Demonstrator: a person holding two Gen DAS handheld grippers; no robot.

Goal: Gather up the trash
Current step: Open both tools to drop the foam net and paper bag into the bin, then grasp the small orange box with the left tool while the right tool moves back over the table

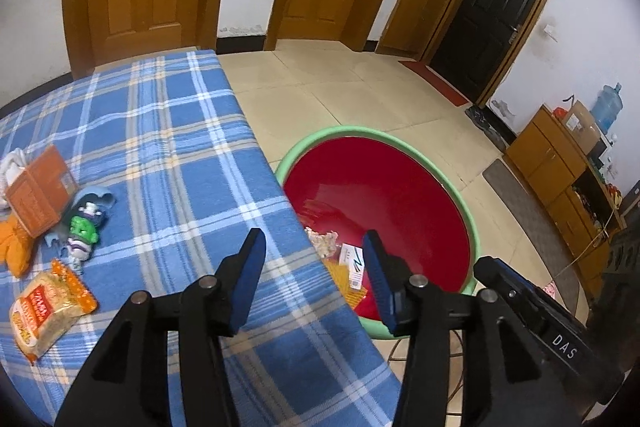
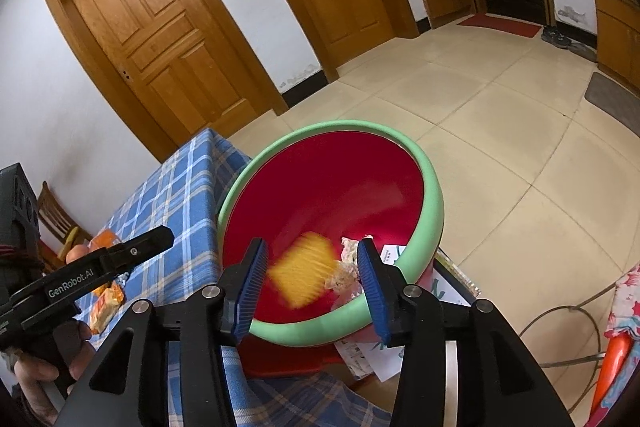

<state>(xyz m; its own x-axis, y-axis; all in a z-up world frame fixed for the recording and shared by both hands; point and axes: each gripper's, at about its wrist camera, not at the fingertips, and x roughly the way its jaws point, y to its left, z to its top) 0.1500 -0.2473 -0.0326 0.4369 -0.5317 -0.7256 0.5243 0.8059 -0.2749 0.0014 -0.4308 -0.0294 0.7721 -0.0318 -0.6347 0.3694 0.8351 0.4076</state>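
Beside the plaid table (image 1: 168,147), left gripper (image 2: 120,259) reads "GenRobot.AI".

Round red plastic basin with mint-green rim (image 2: 434,211), lower centre of right wrist view, butted against the blue plaid counter edge. Inside: blurred yellow-orange wrapper (image 2: 303,273), tilted; crumpled pale wrapper (image 2: 347,269) beside it; white printed card (image 1: 354,264) lying flat. On the counter, lower left of left wrist view: clear orange-labelled snack packet (image 1: 42,311), lying flat.
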